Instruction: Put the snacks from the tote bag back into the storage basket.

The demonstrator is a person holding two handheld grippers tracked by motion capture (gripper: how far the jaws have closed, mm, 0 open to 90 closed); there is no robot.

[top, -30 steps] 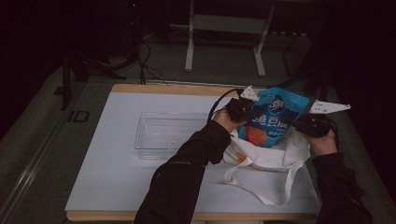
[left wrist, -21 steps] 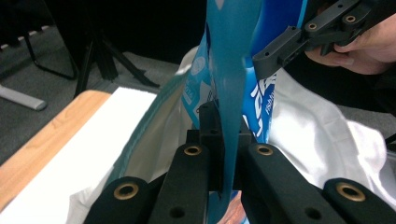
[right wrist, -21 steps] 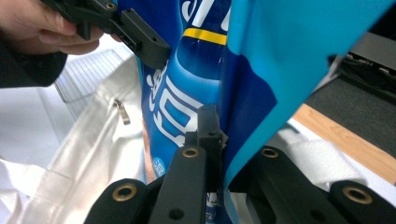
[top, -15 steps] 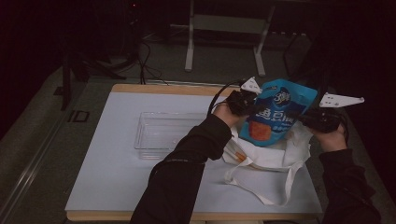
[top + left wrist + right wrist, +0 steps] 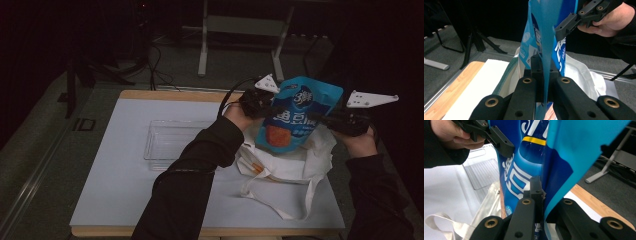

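A blue snack bag [image 5: 296, 117] with white lettering and an orange panel hangs upright above a white tote bag [image 5: 300, 165] on the table. My left gripper [image 5: 276, 111] is shut on the bag's left edge; in the left gripper view the blue film [image 5: 547, 62] runs between my closed jaws. At the bag's right edge my right gripper [image 5: 320, 119] is shut too, with the blue film [image 5: 549, 195] pinched between its jaws. Each gripper view shows the other hand's gripper clamped on the far edge. The bag's lower end sits at the mouth of the tote.
A clear plastic tray [image 5: 172, 142] lies on the white table top [image 5: 125, 190] left of the tote. The tote's handles [image 5: 272, 197] trail toward the front edge. A wooden strip [image 5: 170, 95] borders the table's far side, with metal stand legs [image 5: 202, 55] beyond.
Both grippers have risen with the snack bag, lifting it higher out of the tote bag. The grip on both edges is unchanged.
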